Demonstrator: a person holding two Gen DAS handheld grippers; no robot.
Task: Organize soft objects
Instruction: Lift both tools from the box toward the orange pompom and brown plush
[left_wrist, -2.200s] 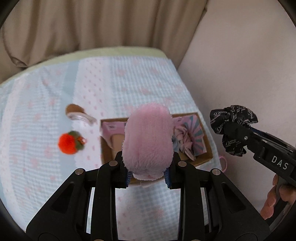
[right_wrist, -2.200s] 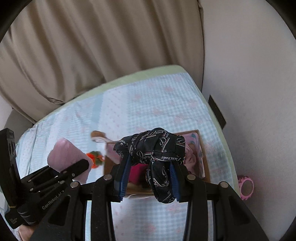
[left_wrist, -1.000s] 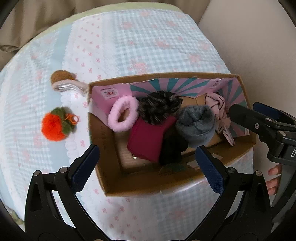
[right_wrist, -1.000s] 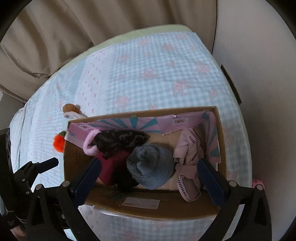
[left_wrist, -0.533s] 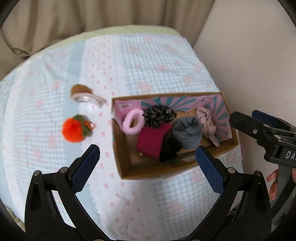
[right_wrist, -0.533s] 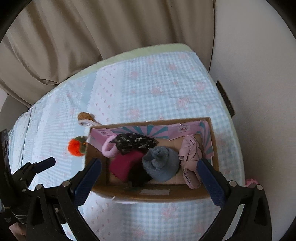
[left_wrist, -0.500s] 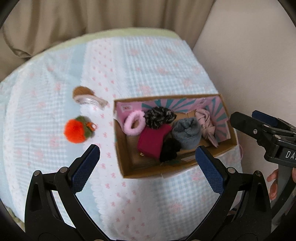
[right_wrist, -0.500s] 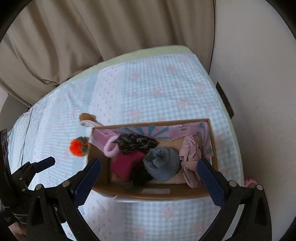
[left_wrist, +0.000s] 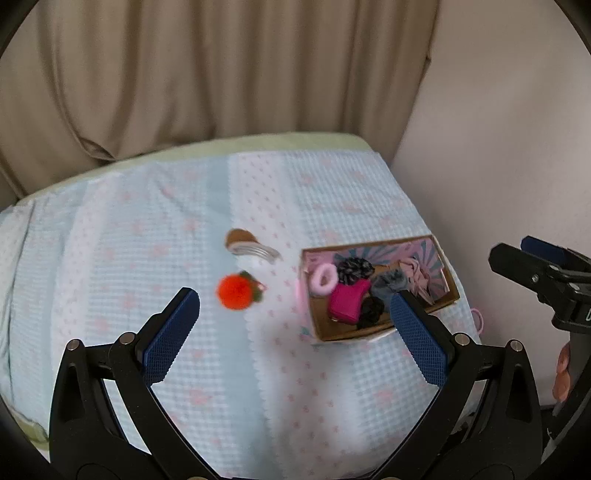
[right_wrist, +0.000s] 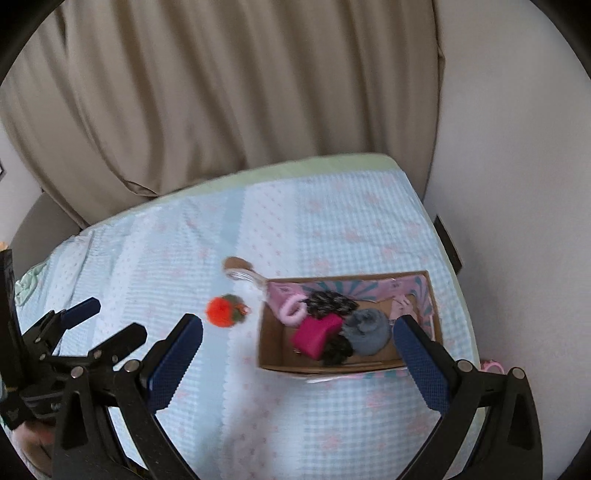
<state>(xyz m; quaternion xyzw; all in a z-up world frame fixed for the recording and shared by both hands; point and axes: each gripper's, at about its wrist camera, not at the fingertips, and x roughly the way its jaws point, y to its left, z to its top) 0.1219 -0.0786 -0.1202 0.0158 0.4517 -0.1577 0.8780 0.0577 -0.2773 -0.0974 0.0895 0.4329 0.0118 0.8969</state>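
A box of soft things on a bed, with two loose items to its left.

The cardboard box (left_wrist: 380, 328) sits on the bedspread (left_wrist: 166, 229) near the bed's right edge, close to the wall (left_wrist: 498, 129). Inside it, from left to right, lie a fluffy hair ring (left_wrist: 324, 279), a scrunchie (left_wrist: 355, 269) behind a pouch (left_wrist: 347, 303), a rolled sock (left_wrist: 389, 286) and a crumpled cloth (left_wrist: 415, 271); another scrunchie (left_wrist: 371, 309) lies at the front. Left of the box, apart from it, a pompom (left_wrist: 236, 291) lies on the bedspread, with a hair clip (left_wrist: 247, 245) just behind it. A curtain (left_wrist: 221, 74) hangs behind the bed.
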